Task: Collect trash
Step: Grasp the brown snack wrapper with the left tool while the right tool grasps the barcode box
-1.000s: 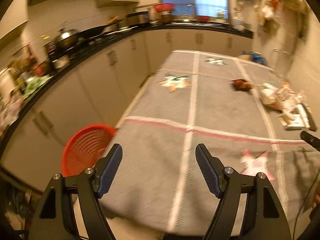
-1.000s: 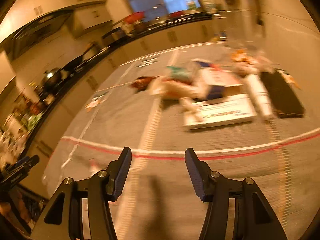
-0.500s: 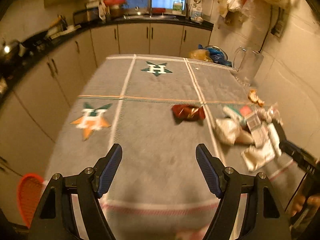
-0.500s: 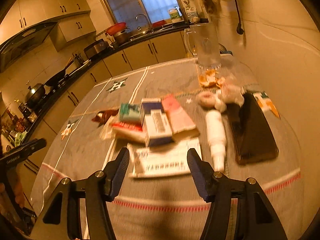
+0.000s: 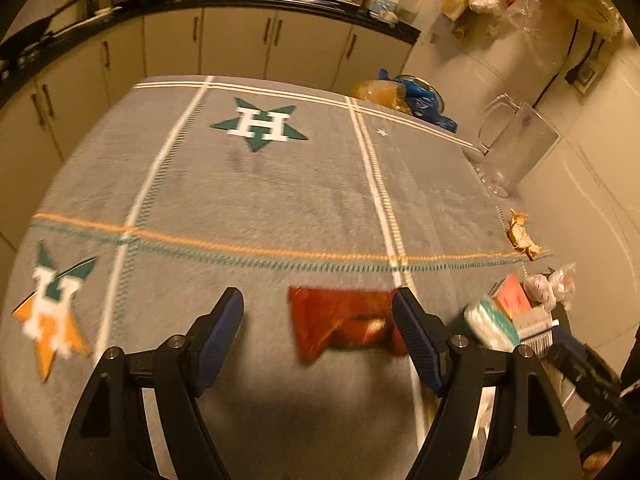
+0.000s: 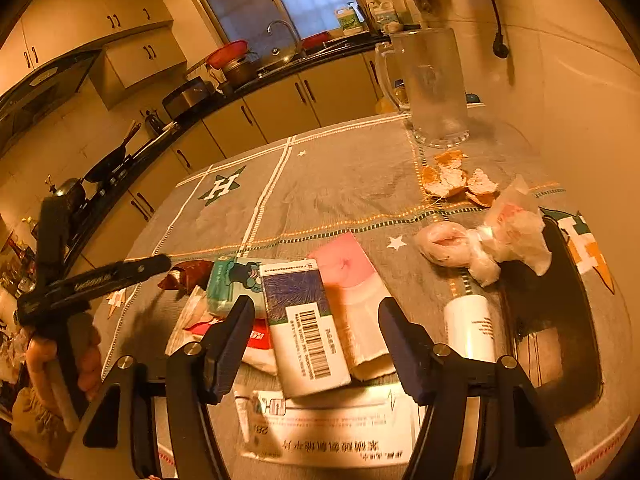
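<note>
A crumpled red wrapper (image 5: 344, 326) lies on the grey star-patterned cloth (image 5: 280, 200), just ahead of my open, empty left gripper (image 5: 318, 314) and towards its right finger; it also shows in the right wrist view (image 6: 188, 274). My right gripper (image 6: 316, 320) is open and empty over a pile of trash: a white and blue barcoded box (image 6: 306, 324), a pink packet (image 6: 352, 292), a green tissue pack (image 6: 232, 282) and a flat white box (image 6: 332, 428). My left gripper shows in the right wrist view (image 6: 120, 270) beside the wrapper.
Orange peel (image 6: 456, 178), crumpled plastic wrap (image 6: 484, 240), a white bottle (image 6: 470, 326) and a black phone-like slab (image 6: 556, 312) lie at the right. A glass pitcher (image 6: 430, 84) stands by the wall. Bags (image 5: 404, 94) sit at the table's far edge.
My left gripper moved forward and right, closing on the red wrapper. My right gripper moved forward over the pile of boxes. Both stayed open.
</note>
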A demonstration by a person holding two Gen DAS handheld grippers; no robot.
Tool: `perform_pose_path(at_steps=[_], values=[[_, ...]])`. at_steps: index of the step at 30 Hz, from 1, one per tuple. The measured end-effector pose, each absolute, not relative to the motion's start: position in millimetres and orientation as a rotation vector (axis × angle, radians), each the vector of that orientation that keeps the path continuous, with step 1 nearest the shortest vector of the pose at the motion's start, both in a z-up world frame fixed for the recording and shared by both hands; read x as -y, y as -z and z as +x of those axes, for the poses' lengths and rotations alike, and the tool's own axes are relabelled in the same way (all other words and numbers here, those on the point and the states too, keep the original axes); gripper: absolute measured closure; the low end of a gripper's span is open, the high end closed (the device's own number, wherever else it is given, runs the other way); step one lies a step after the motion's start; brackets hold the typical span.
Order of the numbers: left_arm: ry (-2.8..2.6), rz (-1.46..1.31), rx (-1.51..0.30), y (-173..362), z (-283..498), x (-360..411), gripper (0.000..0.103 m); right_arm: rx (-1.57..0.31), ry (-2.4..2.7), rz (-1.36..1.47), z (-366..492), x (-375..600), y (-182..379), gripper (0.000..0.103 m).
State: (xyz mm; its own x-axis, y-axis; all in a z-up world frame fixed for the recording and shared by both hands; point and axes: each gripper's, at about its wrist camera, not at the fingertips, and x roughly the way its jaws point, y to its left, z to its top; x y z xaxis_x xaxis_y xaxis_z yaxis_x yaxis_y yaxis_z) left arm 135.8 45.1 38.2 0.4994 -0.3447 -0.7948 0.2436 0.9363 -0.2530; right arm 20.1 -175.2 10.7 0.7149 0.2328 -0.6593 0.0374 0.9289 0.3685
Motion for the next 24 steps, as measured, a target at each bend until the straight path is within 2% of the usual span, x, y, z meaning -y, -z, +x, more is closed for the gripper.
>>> perform_pose_path(at_steps=[9,12,13,14,16,17,24], values=[[0.482,-0.058,-1.048,-20,135,-14,0.027,-0.764,-0.127,0.346,26,171,0,0.034],[0.470,-0.009,-1.037,-24,120,-7,0.042,-0.762,-0.135,0.330,25,169,1,0.034],[0.464,0.000,-1.030,-26,116,-6,0.048,-0.762,-0.137,0.330,25,169,1,0.036],[0.461,0.003,-1.030,-28,113,-5,0.051,-0.765,-0.144,0.330,25,168,1,0.047],[0.459,-0.001,-1.028,-31,106,-4,0.053,-0.773,-0.157,0.329,25,167,2,0.062],[0.455,0.005,-1.025,-32,103,-3,0.054,-0.770,-0.157,0.323,24,166,2,0.065],[0.409,0.017,-0.955,-51,70,-4,0.054,-0.701,-0.157,0.334,11,171,-9,0.066]])
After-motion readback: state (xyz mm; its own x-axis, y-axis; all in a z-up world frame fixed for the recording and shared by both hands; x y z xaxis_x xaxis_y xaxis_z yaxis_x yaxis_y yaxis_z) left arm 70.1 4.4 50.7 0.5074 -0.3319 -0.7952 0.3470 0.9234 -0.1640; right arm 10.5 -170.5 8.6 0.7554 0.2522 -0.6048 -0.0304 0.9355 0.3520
